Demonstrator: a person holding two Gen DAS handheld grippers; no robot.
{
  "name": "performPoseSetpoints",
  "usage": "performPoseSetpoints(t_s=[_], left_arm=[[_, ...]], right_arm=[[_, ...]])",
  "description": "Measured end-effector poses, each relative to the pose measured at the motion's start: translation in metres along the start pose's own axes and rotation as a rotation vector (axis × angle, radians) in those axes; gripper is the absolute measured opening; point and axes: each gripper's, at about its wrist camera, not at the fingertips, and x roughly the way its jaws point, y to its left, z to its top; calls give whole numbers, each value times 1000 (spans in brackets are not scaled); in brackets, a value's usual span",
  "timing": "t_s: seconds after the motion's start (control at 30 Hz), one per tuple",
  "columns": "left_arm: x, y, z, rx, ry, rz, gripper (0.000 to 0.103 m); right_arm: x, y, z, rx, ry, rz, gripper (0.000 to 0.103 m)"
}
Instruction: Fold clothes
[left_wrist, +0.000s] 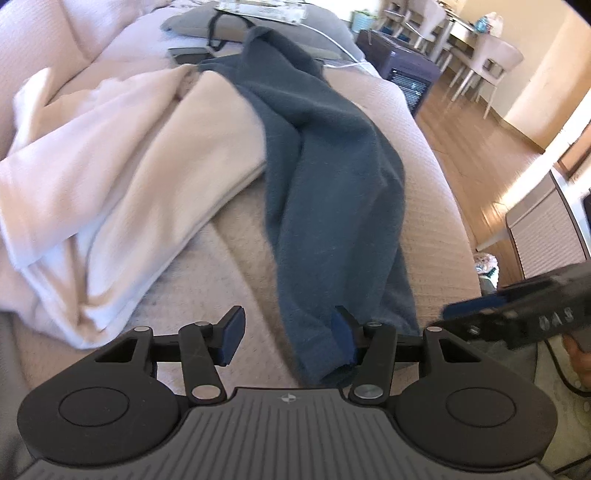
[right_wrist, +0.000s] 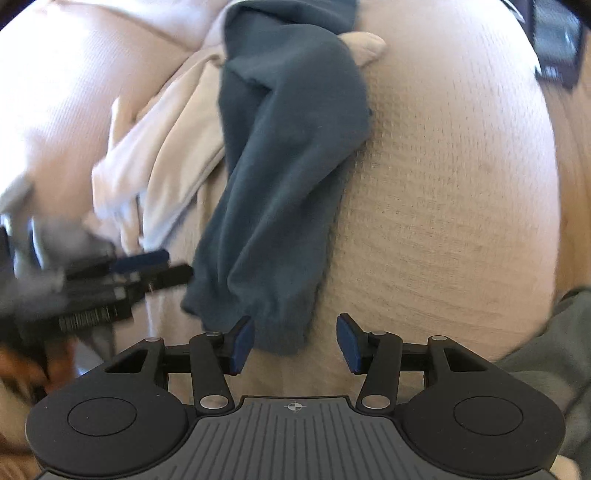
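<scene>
In the left wrist view, my left gripper (left_wrist: 288, 339) stands partly open and holds nothing; its right pad lies against or just over the near hem of the dark blue garment (left_wrist: 325, 177), while its left pad stands over bare bed cover, so the cloth is not pinched. The garment lies on the bed (left_wrist: 424, 155) as one long, narrow strip, its long axis running from my gripper away to the far end, leaning slightly left. A cream blanket (left_wrist: 110, 177) is heaped to the left of it and passes under its far half. My right gripper (left_wrist: 517, 314) enters from the right edge, blurred, just beside the near end of the garment; its jaw state cannot be read here. In the right wrist view, my right gripper (right_wrist: 295, 341) is partly open and empty, with the near hem of the dark blue garment (right_wrist: 280, 184) reaching between the pads on the left side only, touching neither clearly. The strip runs far and slightly left from there. My left gripper (right_wrist: 147, 266) shows at the left, smeared by motion, near the same hem. Both grippers are about equally near that end. The far end of the garment is cut off at the top edge, and whether the strip is one layer or already doubled I cannot tell.
</scene>
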Motion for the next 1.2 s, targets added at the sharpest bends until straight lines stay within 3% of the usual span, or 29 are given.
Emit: performPoseSetpoints(t_s=[0.17, 0.27, 0.33, 0.37, 0.47, 0.53, 0.7, 0.8, 1.0, 1.2], left_arm=[[19, -17, -4, 106, 63, 105, 47], [27, -16, -6, 100, 99, 124, 47], [29, -14, -4, 91, 111, 121, 47], [29, -14, -4, 89, 113, 116, 47], [25, -18, -5, 111, 107, 107, 45], [22, -20, -5, 114, 102, 84, 43], [16, -27, 2, 139, 102, -4, 44], [20, -50, 9, 200, 111, -60, 43], [38, -115, 34, 354, 115, -192, 25], [55, -170, 45, 476, 143, -279, 23]], right_arm=[[27, 11, 7, -31, 65, -17, 50], [44, 14, 6, -33, 103, -21, 50], [47, 20, 4, -69, 95, -41, 45], [47, 23, 3, -87, 85, -54, 35], [46, 32, -4, -151, 60, -95, 27], [41, 37, -6, -178, 49, -114, 21], [17, 36, -10, -204, 9, -163, 19], [-8, 25, -14, -205, -22, -210, 19], [-61, -12, -15, -139, -95, -347, 19], [-76, -51, -16, -68, -99, -479, 19]])
